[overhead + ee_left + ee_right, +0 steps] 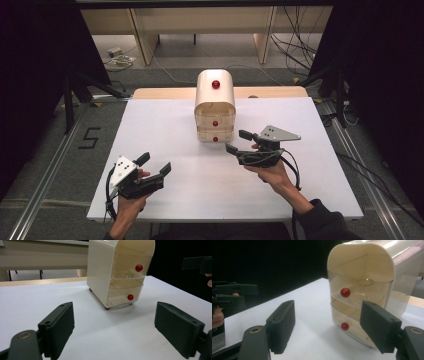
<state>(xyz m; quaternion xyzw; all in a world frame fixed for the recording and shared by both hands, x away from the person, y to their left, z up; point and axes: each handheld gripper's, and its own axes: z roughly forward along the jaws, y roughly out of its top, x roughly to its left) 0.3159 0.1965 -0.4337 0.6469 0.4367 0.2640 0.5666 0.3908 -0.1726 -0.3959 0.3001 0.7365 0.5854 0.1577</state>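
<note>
A cream drawer cabinet [215, 100] with clear drawers and red knobs [215, 123] stands at the table's far middle. Its middle drawer [125, 271] holds a small glittery thing [126, 273], also seen in the right gripper view through the drawer front [364, 282]. My right gripper [235, 141] hovers open just right of the cabinet's front, jaws pointing left toward the lower drawers; its own view has the cabinet [362, 262] close ahead and nothing between the jaws [327, 315]. My left gripper [156, 163] stands open near the front left, well short of the cabinet, nothing between its jaws [112, 315].
The white table [165, 125] has bare room on both sides of the cabinet. Behind it stands a wooden desk [200, 20], with cables [120, 60] on the floor. Black stand legs [75, 90] flank the table, and metal rails [45, 165] run along the floor.
</note>
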